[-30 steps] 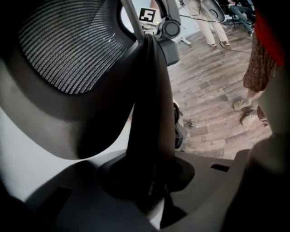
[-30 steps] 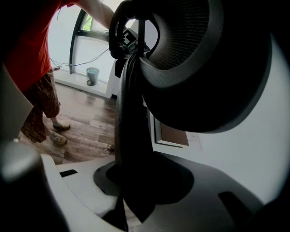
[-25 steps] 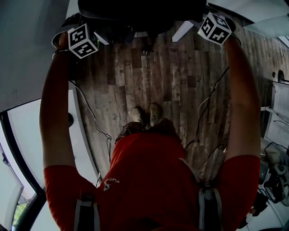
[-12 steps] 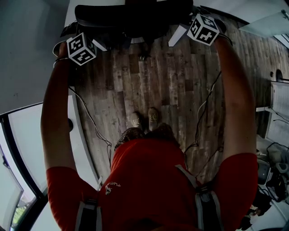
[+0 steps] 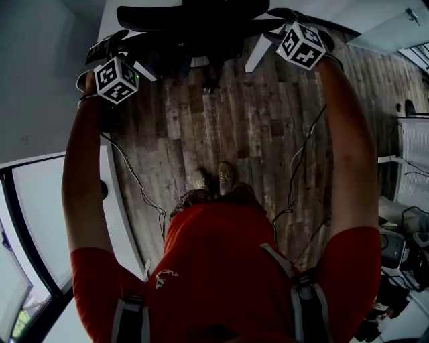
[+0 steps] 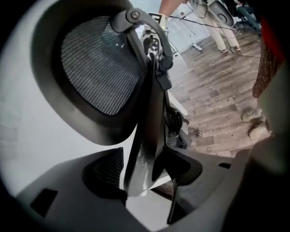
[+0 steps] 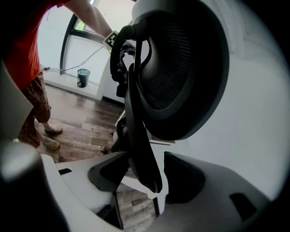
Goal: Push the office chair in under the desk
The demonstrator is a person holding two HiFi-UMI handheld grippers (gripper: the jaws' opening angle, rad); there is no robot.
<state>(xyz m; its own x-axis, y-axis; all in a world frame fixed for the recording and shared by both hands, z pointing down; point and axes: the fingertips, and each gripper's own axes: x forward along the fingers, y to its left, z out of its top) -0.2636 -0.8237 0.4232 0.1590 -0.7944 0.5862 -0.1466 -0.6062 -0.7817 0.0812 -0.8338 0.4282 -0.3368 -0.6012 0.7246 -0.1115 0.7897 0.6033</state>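
The office chair's black back [image 5: 194, 15] lies at the top of the head view, against a white desk edge [image 5: 348, 8]. Both arms reach to it, with marker cubes at left [image 5: 115, 79] and right [image 5: 301, 45]. In the left gripper view the mesh backrest [image 6: 97, 68] fills the frame, and the chair's rear frame bar [image 6: 140, 136] runs down between the jaws of my left gripper [image 6: 142, 170]. My right gripper [image 7: 145, 174] also straddles a frame bar [image 7: 138, 127]. Both pairs of jaws are opening, and their pads stand off the bars.
Dark wood floor [image 5: 255, 134] runs between my feet [image 5: 214, 179] and the chair, crossed by thin cables [image 5: 137, 181]. A white sill and window [image 5: 40, 201] line the left, with gear and cables at the right [image 5: 409, 234]. A small bucket [image 7: 83, 77] stands by the window.
The chair back has slid farther toward the top of the head view. My left marker cube has drawn back a little toward me. The right cube has shifted slightly left.
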